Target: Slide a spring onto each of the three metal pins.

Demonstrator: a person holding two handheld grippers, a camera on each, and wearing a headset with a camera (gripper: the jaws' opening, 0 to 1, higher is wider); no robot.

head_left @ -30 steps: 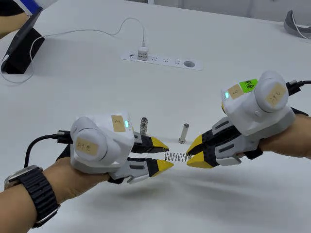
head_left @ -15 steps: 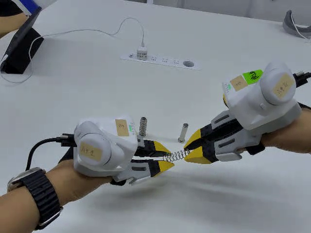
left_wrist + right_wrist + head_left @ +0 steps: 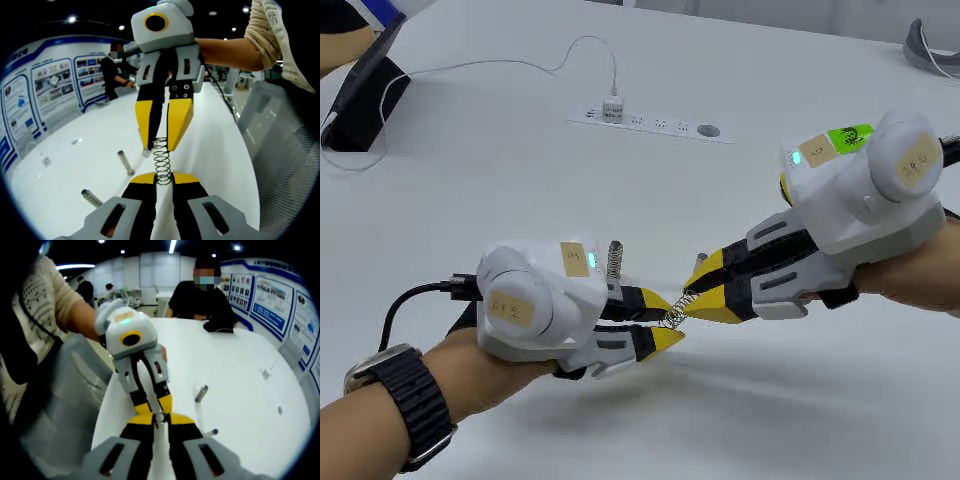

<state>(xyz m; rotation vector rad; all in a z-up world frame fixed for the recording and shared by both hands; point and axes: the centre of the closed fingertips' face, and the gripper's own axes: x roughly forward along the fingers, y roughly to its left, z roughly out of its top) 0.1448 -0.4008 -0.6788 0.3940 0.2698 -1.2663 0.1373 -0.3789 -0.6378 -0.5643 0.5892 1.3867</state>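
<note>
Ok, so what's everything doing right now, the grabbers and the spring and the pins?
left gripper: shut on one end of the spring.
right gripper: shut on the spring's other end.
spring: held in the air between both grippers.
pin with a spring: standing, spring on it.
bare pin: standing, no spring on it.
power strip: one plug in it.

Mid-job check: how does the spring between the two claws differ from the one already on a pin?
The held spring is up in the air, lying sideways; the seated spring stands upright on the table. The held spring is pinched at one end by the left claw and at the other by the right claw; the seated spring wraps a pin, touched by neither claw. Both are slim metal coils.
</note>
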